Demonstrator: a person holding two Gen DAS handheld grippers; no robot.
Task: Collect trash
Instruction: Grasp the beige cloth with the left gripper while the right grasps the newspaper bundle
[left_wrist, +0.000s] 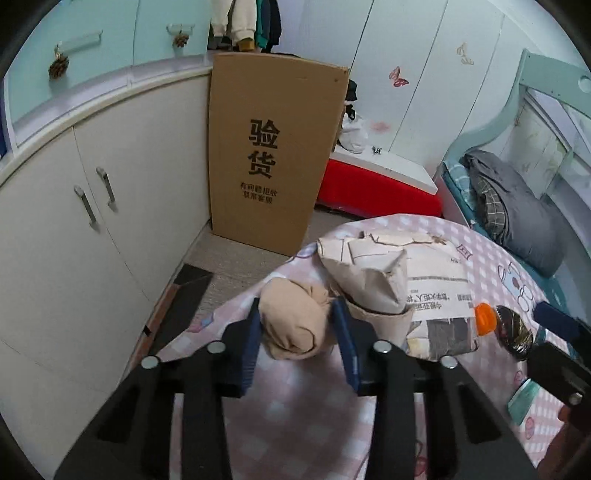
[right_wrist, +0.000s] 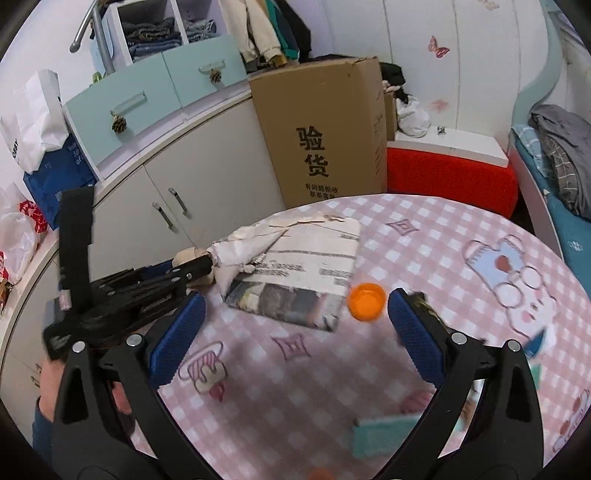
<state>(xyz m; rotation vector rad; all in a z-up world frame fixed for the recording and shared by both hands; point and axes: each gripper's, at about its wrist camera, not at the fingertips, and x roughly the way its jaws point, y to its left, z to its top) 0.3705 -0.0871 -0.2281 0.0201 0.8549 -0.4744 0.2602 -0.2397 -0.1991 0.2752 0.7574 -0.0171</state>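
At far left, white cupboard doors (left_wrist: 85, 221) and a tall cardboard box (left_wrist: 273, 155) standing on the floor, both off the table. Nearer in, left gripper (left_wrist: 297, 325) with jaws narrowed around a tan crumpled wad (left_wrist: 295, 325), blue pads (left_wrist: 345, 343) against both its sides: a grip, by the look of it, at the table's left edge on the pink checked tablecloth (left_wrist: 295, 413). Just right of the wad, touching or nearly so, a bag folded from newspaper (left_wrist: 399, 291), mouth rumpled, lying on the cloth. Further right, an orange cap (right_wrist: 365, 302) just beside the newspaper bag's corner, and a dark shiny wrapper (left_wrist: 513, 332) next to it. Right gripper (right_wrist: 295, 332) spread wide, nothing between the pads, cap lying ahead of them; a teal packet (right_wrist: 384, 432), blurred, lower right. Step in hand, apparently: first pickup made on the left, approach on the right. Next, likely: lift the wad clear without dragging the paper bag, then advance right onto the cap and close.
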